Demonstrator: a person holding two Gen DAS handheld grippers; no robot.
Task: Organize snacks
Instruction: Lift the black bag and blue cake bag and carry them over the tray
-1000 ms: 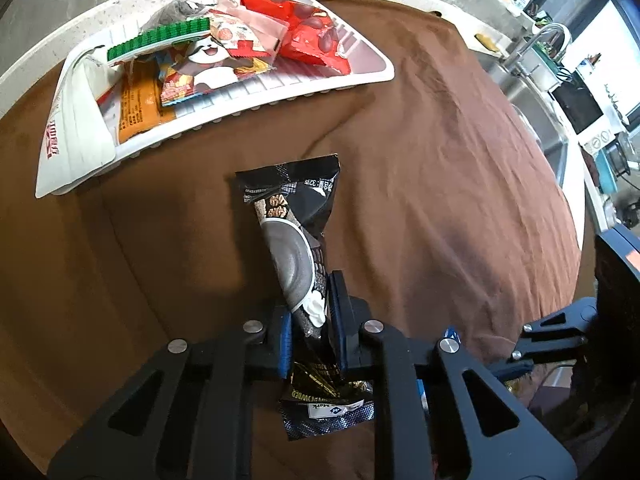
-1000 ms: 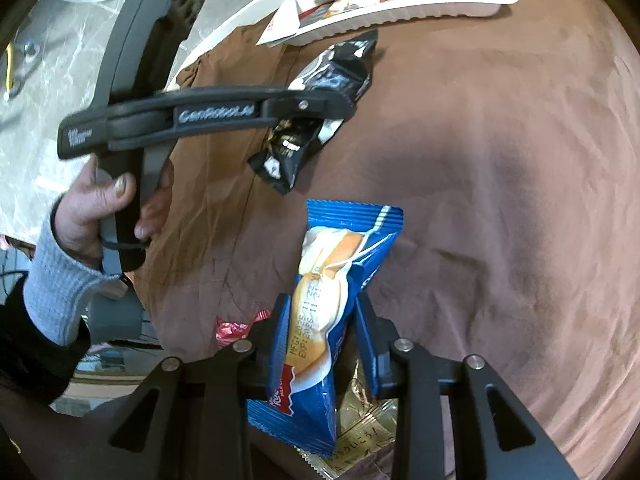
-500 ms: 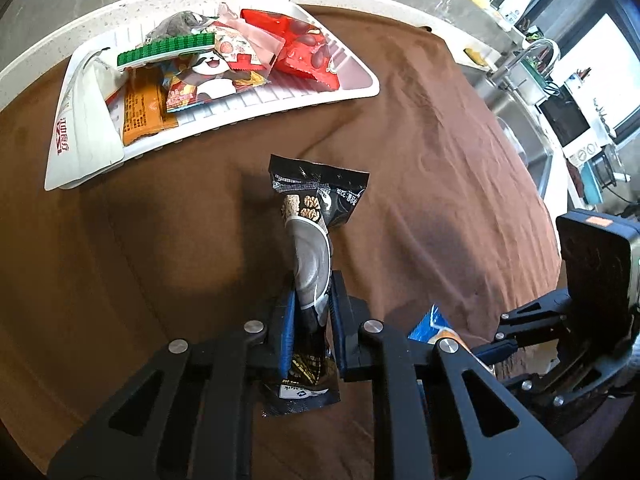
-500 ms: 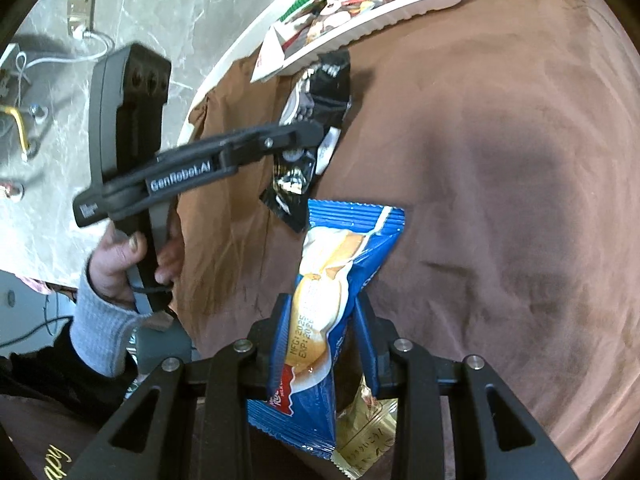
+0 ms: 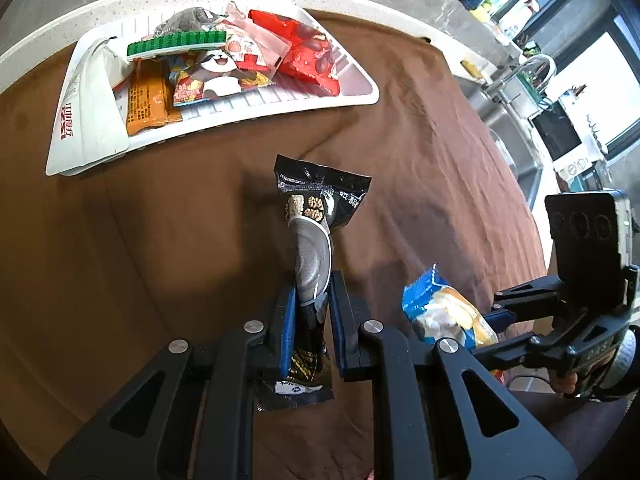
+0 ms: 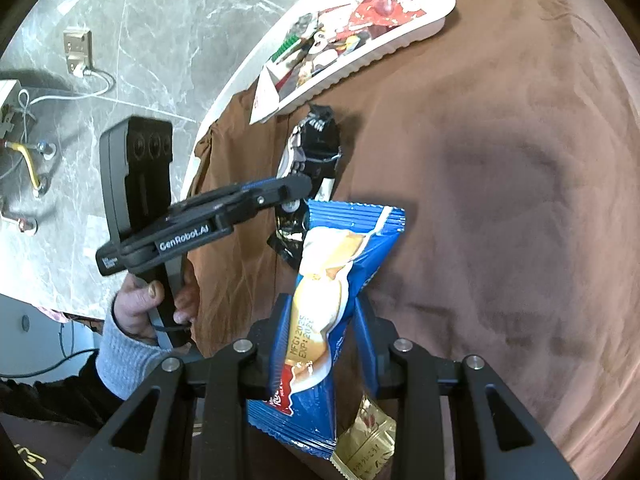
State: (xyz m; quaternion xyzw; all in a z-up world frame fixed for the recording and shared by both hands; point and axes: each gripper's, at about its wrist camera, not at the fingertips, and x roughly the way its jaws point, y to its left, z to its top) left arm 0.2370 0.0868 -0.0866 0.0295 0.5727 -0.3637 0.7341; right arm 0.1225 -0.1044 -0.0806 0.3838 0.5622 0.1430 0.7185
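My left gripper [image 5: 312, 304] is shut on a black snack packet [image 5: 316, 208], which sticks up and forward above the brown cloth. In the right wrist view that same black snack packet [image 6: 312, 152] hangs from the left gripper [image 6: 296, 188], held by a hand in a grey sleeve [image 6: 124, 352]. My right gripper [image 6: 320, 312] is shut on a blue snack packet [image 6: 336, 264], lifted off the cloth; the blue snack packet [image 5: 444, 312] also shows at the lower right of the left wrist view. A white tray [image 5: 360, 98] holding several snacks lies at the far side.
A gold wrapped snack [image 6: 364, 440] lies on the brown cloth [image 6: 500, 200] under my right gripper. The table's pale rim [image 5: 360, 4] curves behind the tray [image 6: 436, 20]. A sink and counter clutter [image 5: 536, 76] stand to the far right. Marble floor with cables [image 6: 60, 92] lies left.
The left gripper has tipped the black packet more upright. The right gripper with the blue packet has moved in closer beside the left one and rolled; the tray looks farther in its view.
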